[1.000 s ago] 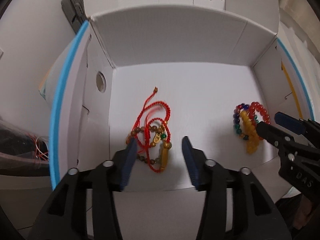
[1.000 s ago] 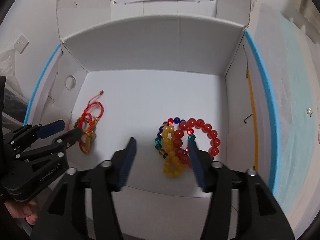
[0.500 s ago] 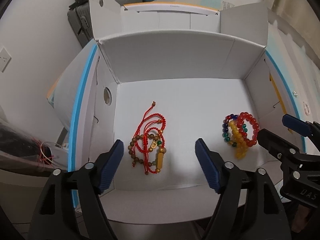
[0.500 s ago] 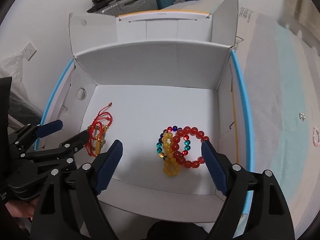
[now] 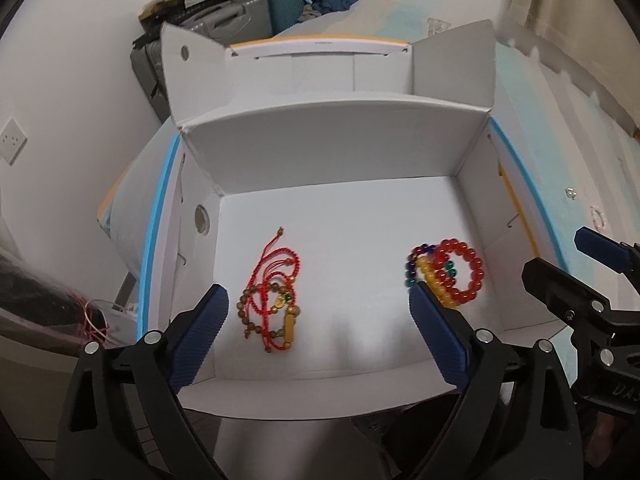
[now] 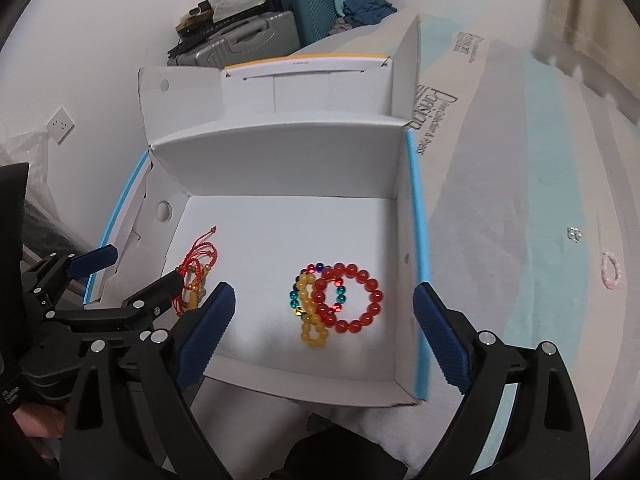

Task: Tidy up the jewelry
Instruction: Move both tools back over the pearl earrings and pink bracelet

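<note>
An open white cardboard box holds two piles of jewelry. A red cord bracelet with brown beads lies at the box floor's left. A cluster of red, yellow and multicolour bead bracelets lies at the right. My left gripper is open and empty, raised above the box's near edge. My right gripper is open and empty, also raised above the near edge. Each gripper shows in the other's view, the right one and the left one.
The box sits on a bed with a pale blue and white cover. A pink bracelet and a small clear piece lie on the cover to the right. Suitcases stand behind. A wall socket is at the left.
Both grippers have opened wider and pulled back and up out of the box, leaving the two jewelry piles lying on the box floor.
</note>
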